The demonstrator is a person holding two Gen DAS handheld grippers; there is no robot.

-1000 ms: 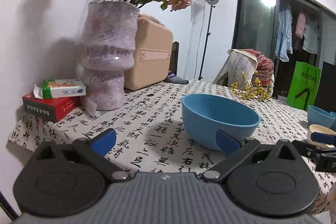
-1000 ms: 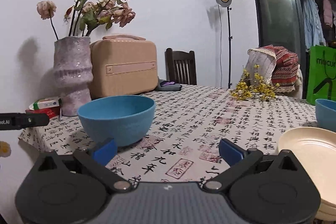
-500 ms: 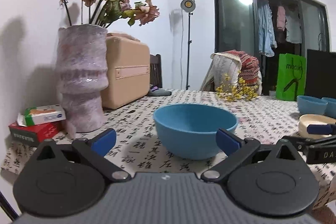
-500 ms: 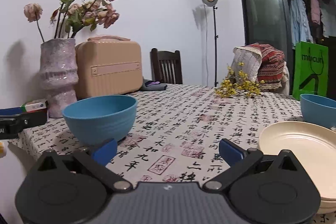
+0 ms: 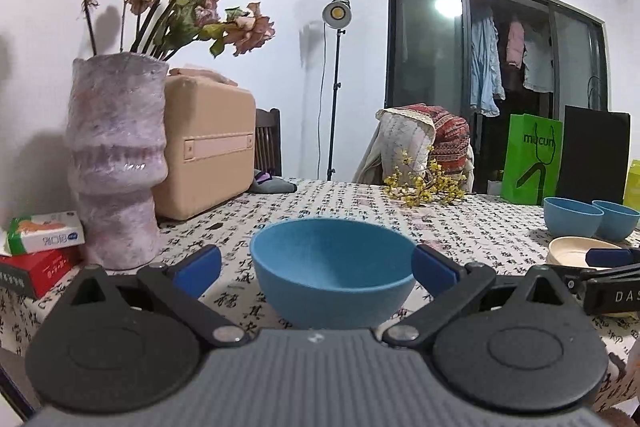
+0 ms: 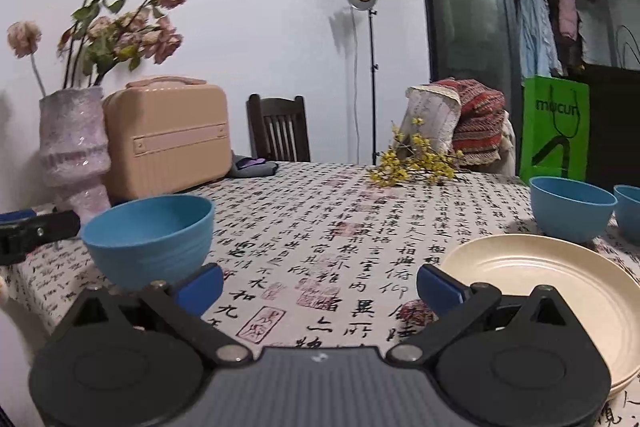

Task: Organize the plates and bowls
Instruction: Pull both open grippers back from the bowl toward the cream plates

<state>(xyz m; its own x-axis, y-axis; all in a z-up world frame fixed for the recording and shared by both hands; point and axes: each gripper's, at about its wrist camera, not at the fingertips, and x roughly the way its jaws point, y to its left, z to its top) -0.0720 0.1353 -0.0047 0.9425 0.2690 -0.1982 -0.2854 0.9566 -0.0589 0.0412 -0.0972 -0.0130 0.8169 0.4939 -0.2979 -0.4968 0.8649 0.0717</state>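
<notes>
We log the left gripper with its blue-padded fingers spread wide on either side of a blue bowl; the bowl sits upright on the calligraphy-print tablecloth, centred between the pads, and we see a gap on each side, so no contact at the rim that we can confirm. From the right wrist view the same bowl stands at the left, just beyond the left pad of the right gripper, which is likewise spread wide and holds nothing; bare tablecloth lies between its fingers. A cream plate lies flat at the right of that view, its near rim partly hidden behind the right finger linkage; a second rim edge shows beneath it, so it appears to rest on another plate. In the left wrist view we see this cream plate at the far right, with the right gripper's blue pad and black body in front of it. Two smaller blue bowls stand side by side behind the plate, close to each other; whether they touch we cannot tell. To the left of the near bowl stands a mottled pink vase of dried roses, with a tan hard case just behind it and a tissue box on a red box beside it. A spray of yellow flowers lies on the far side of the table, well apart from the dishes.
</notes>
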